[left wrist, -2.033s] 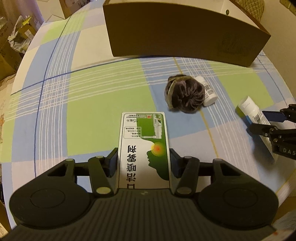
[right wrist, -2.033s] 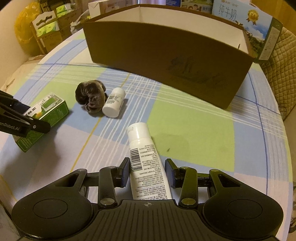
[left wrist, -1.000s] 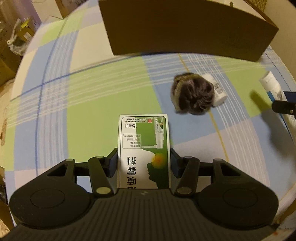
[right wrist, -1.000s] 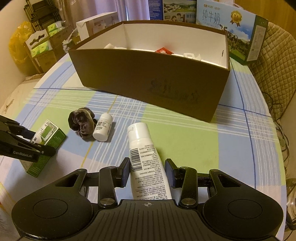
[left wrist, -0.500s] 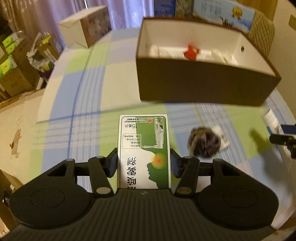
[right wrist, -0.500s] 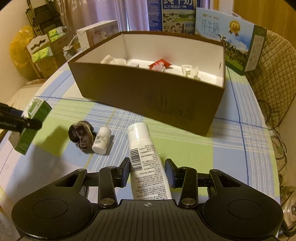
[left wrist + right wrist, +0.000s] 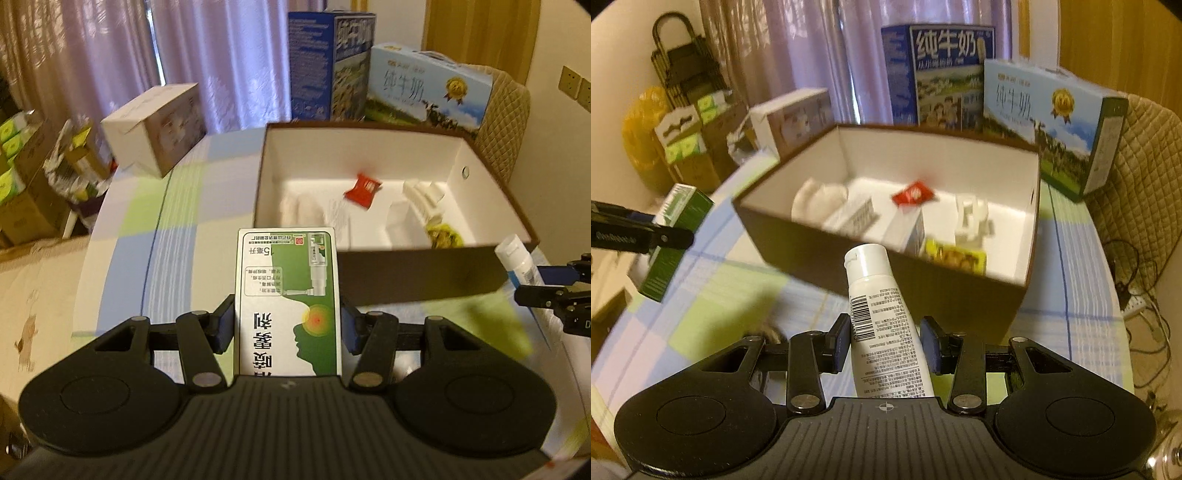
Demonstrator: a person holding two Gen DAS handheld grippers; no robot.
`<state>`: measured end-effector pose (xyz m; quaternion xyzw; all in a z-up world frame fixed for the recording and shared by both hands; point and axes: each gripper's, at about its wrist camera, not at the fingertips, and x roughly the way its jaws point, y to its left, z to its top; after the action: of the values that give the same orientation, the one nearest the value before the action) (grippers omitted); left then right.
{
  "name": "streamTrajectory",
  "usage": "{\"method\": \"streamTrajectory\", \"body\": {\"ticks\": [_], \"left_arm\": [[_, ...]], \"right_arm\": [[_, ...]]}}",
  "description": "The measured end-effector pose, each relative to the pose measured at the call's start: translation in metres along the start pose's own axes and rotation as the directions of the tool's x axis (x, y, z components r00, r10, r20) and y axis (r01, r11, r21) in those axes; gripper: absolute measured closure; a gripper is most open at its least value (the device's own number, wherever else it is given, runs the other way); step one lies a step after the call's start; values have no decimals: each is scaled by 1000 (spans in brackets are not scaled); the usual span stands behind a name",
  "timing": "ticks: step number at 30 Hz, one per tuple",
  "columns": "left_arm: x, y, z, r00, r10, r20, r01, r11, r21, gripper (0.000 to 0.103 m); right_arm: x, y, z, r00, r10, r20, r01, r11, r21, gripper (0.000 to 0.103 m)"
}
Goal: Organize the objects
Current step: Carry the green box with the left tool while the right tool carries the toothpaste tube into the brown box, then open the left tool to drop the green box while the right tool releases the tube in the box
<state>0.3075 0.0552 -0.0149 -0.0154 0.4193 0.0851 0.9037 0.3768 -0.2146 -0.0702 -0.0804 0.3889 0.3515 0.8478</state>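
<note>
A: Left to right, quick. Far left, left wrist view?
B: Stacked cartons on the floor, curtains behind, then a white cardboard box (image 7: 155, 125) sitting on the plaid tablecloth (image 7: 173, 236).

A: Left gripper?
B: Left gripper (image 7: 287, 325) pinches a green-and-white medicine box (image 7: 288, 295) between its pads, held off the table, print upside down to the camera. In the right wrist view the same carton (image 7: 677, 236) hangs in the air at the left edge, tilted, clamped in black fingers.

A: Centre?
B: Brown storage box (image 7: 417, 273), open top, white inside. In it: a red packet (image 7: 364, 189), a white bottle (image 7: 423, 201), something yellow (image 7: 443, 236), white wadded stuff at left, blurred.

A: Right gripper?
B: Right gripper (image 7: 884, 341) is clamped on a white tube (image 7: 882, 325), cap pointing toward the storage box's near wall, barcode label up. Tube is off the cloth, just short of the box. It shows at the left wrist view's right edge too.

A: Behind and right?
B: Two blue milk cartons (image 7: 1049, 122) behind the storage box, quilted chair back (image 7: 1141, 177) at right, cables on the floor.
</note>
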Motion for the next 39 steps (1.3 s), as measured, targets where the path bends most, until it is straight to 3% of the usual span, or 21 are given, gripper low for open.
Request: {"method": "streamTrajectory", "body": {"ticks": [9,17,30,39], "left_arm": [[31,-30,68,995,-89,38,88,995,44,52],[81,-53,113,988,-155,-4,155,988,30,52],[168,-73,134,977,-162,-141,166,986,16,52],[205,-74,143,974,-147,-170,151,988,12,52]], "right_arm": [[8,-20,57,997,3,73,-8,998,61,65],[37,-41,100,996,2,90,-14,992,126,65],[105,-75,124,1000,-24,11,21,974,226,65],[142,-84,124,998,-38,-55,51,964,261,65]]}}
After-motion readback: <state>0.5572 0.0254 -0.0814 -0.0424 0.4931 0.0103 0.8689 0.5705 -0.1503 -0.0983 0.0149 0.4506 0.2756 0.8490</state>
